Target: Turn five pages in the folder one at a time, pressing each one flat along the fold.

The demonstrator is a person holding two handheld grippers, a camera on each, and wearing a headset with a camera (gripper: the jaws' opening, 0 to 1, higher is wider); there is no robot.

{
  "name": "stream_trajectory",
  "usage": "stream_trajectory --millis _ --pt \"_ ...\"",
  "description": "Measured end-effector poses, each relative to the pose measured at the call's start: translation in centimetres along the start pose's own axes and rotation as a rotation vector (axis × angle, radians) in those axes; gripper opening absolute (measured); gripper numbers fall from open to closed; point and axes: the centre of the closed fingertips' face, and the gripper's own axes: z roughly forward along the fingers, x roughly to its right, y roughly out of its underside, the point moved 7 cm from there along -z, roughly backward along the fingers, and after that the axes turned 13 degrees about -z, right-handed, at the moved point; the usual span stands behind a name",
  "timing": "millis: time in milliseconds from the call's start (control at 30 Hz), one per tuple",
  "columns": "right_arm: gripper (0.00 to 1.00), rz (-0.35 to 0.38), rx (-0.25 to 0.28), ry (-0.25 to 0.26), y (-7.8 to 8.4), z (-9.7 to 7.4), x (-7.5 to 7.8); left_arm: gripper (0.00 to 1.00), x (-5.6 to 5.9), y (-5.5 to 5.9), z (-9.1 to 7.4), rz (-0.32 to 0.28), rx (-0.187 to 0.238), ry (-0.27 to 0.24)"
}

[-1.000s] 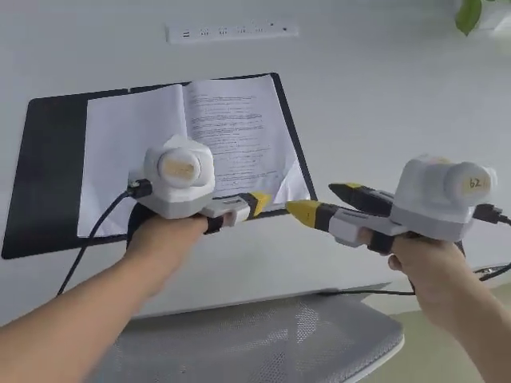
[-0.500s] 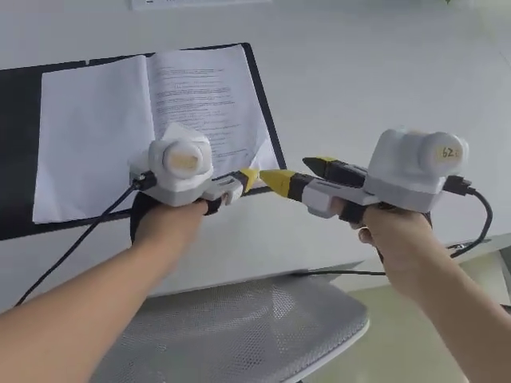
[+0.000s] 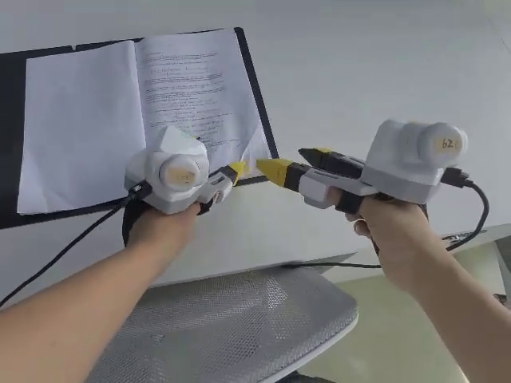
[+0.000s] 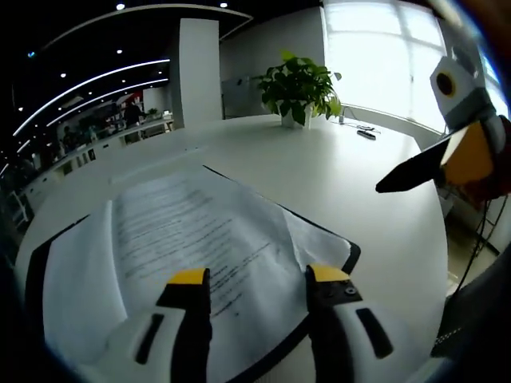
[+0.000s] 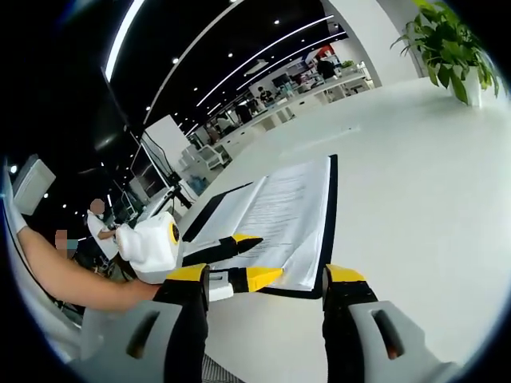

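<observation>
The folder (image 3: 9, 144) lies open on the white table (image 3: 383, 72), up and to the left of your two hands in the head view. A blank sheet (image 3: 80, 120) lies on its left side and a printed page (image 3: 196, 96) on its right. The printed page's near right corner (image 3: 259, 148) seems to lift a little off the black cover, though the view is too soft to be sure.

Your left gripper (image 3: 231, 171) sits at the folder's near edge, just beside that corner, pointing right. Its jaws stand spread with nothing between them, and in the left gripper view (image 4: 258, 275) they frame the printed text.

Your right gripper (image 3: 297, 161) is just right of the folder, over bare table, and points left toward the other one. Their yellow tips are near each other but apart. Its jaws are also spread and hold nothing; the right gripper view (image 5: 266, 274) shows them aimed at the folder's near right corner.

A grey mesh chair (image 3: 239, 319) sits below the table edge.
</observation>
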Motion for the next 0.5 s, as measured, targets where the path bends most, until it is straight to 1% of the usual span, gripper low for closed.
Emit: stream_trajectory --millis 67,100,233,267,333,367,433,500 --pt "0.56 -0.001 -0.003 -0.001 0.1 0.1 0.0 0.42 -0.3 0.0 0.0 0.005 0.012 -0.003" --pt "0.56 0.001 -0.002 -0.003 0.1 0.1 -0.1 0.39 -0.7 0.1 0.1 -0.003 0.017 -0.003" --pt "0.56 0.006 -0.003 -0.005 0.2 0.3 -0.1 0.35 -0.7 0.0 0.1 0.002 0.023 0.007" --pt "0.56 0.006 -0.007 -0.006 0.3 0.4 -0.1 0.32 -0.7 0.0 0.1 0.003 0.023 0.011" --pt "0.56 0.006 -0.007 -0.007 0.3 0.5 -0.1 0.24 -1.2 -0.2 0.1 0.012 0.028 -0.005" --pt "0.56 0.008 -0.007 -0.008 0.3 0.6 -0.1 0.22 -1.3 -0.2 0.0 -0.003 0.022 -0.005" --pt "0.56 0.008 -0.007 -0.013 0.2 0.9 -0.1 0.21 -1.3 -0.2 0.0 0.011 0.027 0.001" --pt "0.55 0.007 -0.006 -0.013 0.2 1.2 -0.1 0.2 -1.5 -0.2 0.0 -0.001 0.032 0.002"
